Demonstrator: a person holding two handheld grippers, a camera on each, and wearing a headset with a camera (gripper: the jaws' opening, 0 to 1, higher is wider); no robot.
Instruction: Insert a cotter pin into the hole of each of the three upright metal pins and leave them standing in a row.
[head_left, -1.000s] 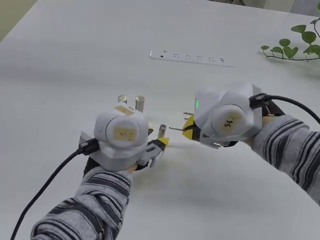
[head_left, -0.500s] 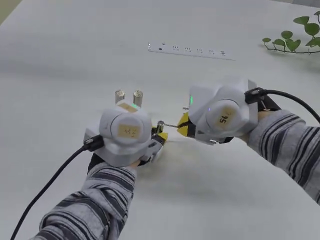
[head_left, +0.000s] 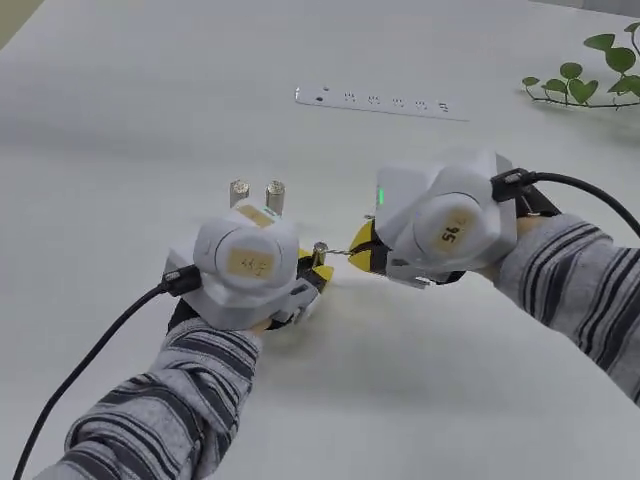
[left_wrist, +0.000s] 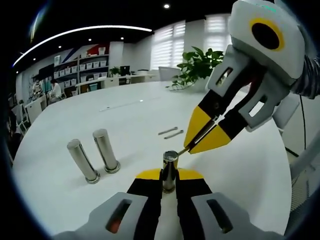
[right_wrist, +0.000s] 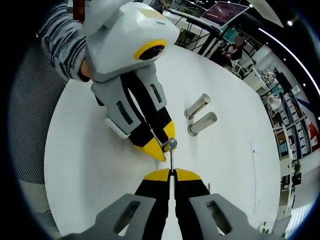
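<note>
Left gripper view shows the left gripper (left_wrist: 169, 176) closed on the lower shaft of one pin (left_wrist: 170, 161), holding it upright on the table (left_wrist: 125, 115). The right gripper (left_wrist: 202, 137) reaches in from the pin's right, its jaws pinched shut on a cotter (left_wrist: 186, 148). The cotter's free tip sits at the pin's head; whether it has entered the hole cannot be told. Two free pins (left_wrist: 106, 150) stand side by side left of the pin, neither showing a cotter, and two spare cotters (left_wrist: 170, 132) lie just beyond it.

The pin looks like solid, smooth steel: stiff, fairly heavy for its size, and apt to turn or slip in the jaws. The low grip suits it, leaving the head clear. The cotter is thin, light wire that would probably bend under a skewed push, so it is best held close behind the tip and driven straight.

The right gripper view looks down the cotter's length, giving its line to the pin's head, which the left gripper view's side-on angle cannot. The head view adds the wider table, with a strip (head_left: 380, 102) and a plant (head_left: 590, 85) well beyond the pin.
</note>
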